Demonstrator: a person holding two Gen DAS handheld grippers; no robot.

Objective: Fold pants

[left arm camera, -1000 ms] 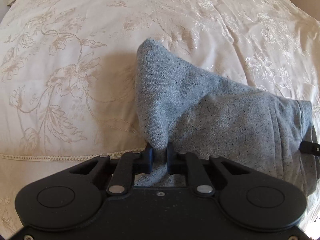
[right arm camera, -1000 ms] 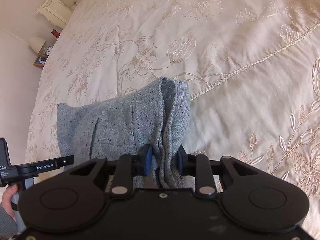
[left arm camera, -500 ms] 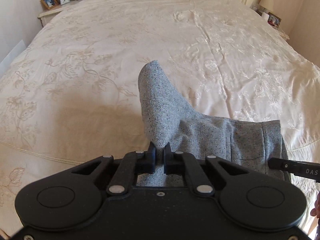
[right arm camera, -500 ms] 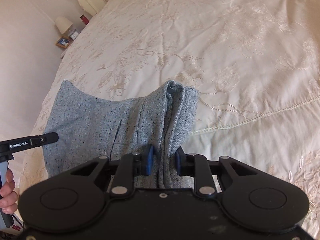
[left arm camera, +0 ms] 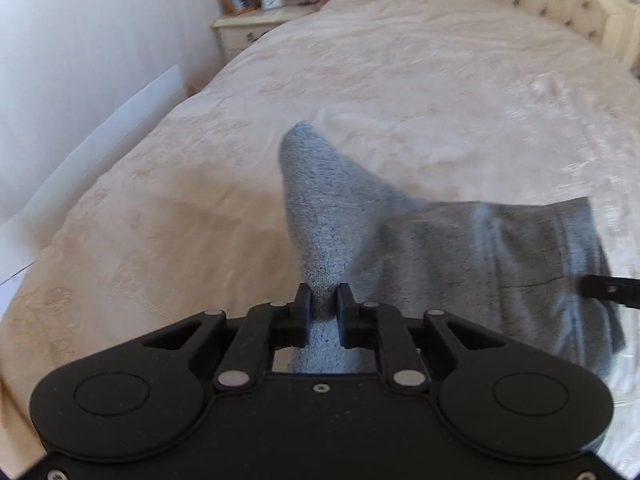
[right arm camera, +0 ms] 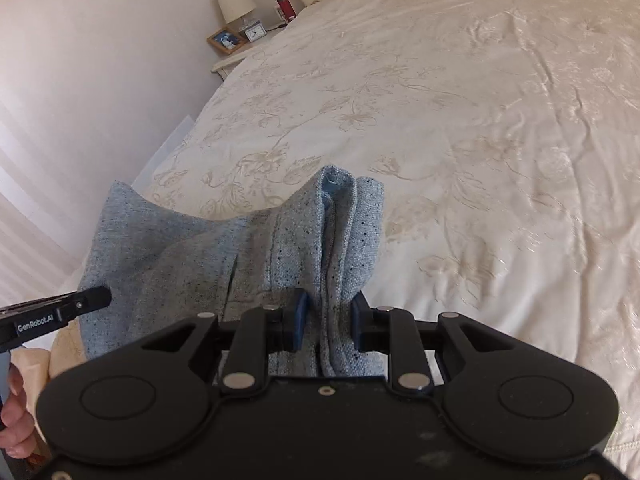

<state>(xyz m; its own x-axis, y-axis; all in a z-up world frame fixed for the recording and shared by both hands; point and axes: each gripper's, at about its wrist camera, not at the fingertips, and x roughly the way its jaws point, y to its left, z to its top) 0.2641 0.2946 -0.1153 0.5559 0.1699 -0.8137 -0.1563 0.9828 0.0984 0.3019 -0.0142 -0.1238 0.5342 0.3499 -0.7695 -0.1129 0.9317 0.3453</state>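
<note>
A second ago my cameras looked almost straight down at the bedspread (right arm camera: 480, 128); now they tip up to take in the headboard (left arm camera: 500, 4) and nightstand (left arm camera: 256, 24), so I judge I have lifted the pants (left arm camera: 460, 256) clear of the bedspread for the next fold. My left gripper (left arm camera: 322, 312) is clamped on one grey corner and my right gripper (right arm camera: 330, 322) on a thicker bunched edge. Both are level and side by side, pointing toward the headboard, the cloth slung between them above the bedspread's near end.

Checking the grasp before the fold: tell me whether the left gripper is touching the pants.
Touching. The left wrist view shows the left gripper closed on a bunched corner of the grey pants, with fabric pinched between both fingers.
</note>
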